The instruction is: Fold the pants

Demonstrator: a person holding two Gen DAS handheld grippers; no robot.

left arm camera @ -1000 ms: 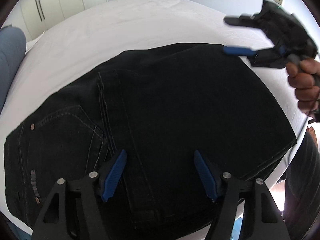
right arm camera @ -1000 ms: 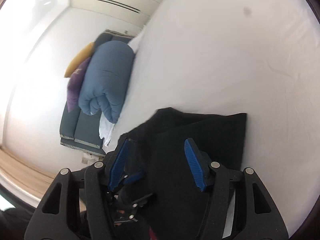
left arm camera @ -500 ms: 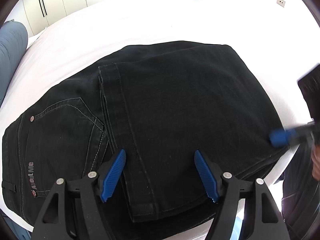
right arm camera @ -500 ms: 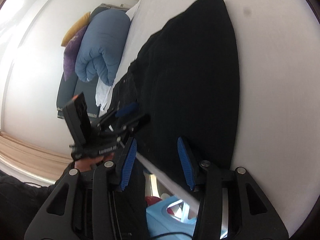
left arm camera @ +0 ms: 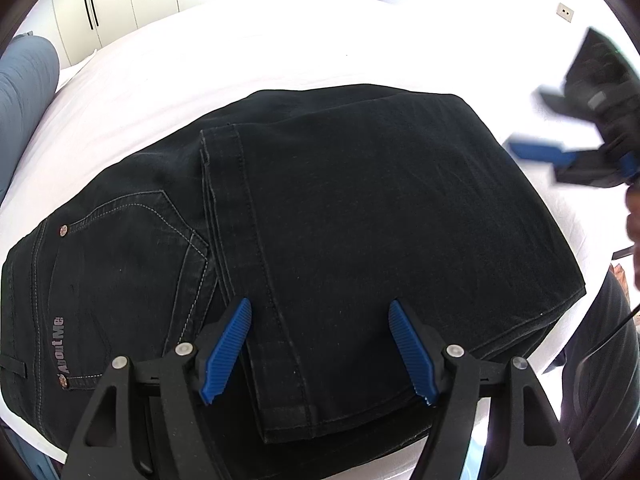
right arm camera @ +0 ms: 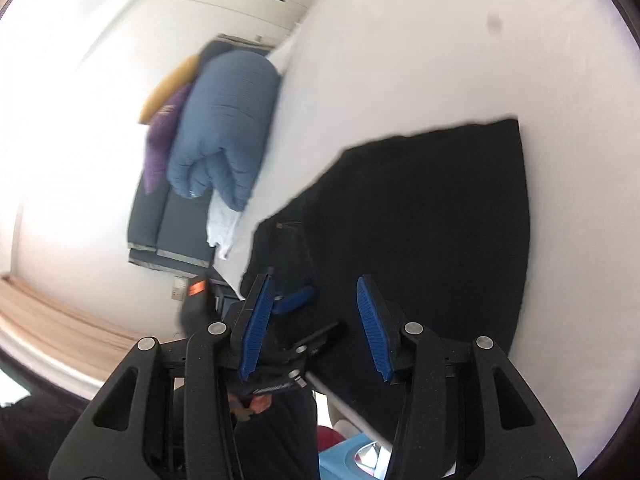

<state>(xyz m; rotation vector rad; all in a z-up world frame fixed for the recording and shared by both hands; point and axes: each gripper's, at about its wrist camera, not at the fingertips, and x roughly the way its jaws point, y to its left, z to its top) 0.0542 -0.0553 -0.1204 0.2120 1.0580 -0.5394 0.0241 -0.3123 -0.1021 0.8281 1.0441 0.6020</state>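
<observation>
Inspecting both wrist views, I find the pants point(left arm camera: 340, 220) lying folded on the bed point(left arm camera: 280, 40), near its front edge. They are black denim. One layer is folded over, and its hem runs down the middle of the left view. On the left side a back pocket point(left arm camera: 132, 248) shows pale stitching, rivets and a small printed label.

My left gripper point(left arm camera: 320, 350) hovers above the near edge of the pants. Its blue pads point(left arm camera: 226, 350) stand wide apart and nothing sits between them. I cannot tell whether the fingertips touch the cloth.

My right gripper point(right arm camera: 316, 322) also stands wide and holds nothing. It points across the pants point(right arm camera: 420, 240) from their right end. From the left view the same tool appears blurred at the far right point(left arm camera: 576, 148), off the right edge of the pants and over the white sheet. In the right view the left gripper point(right arm camera: 296, 320) shows low between the right pads, partly hidden, so its state cannot be read from there.

Beyond the bed, the right view shows a rolled blue duvet point(right arm camera: 224, 128) with purple and yellow cushions point(right arm camera: 160, 148) beside it, all stacked on a dark sofa point(right arm camera: 168, 224). White wardrobe doors point(left arm camera: 120, 0) stand behind the bed in the left view.
</observation>
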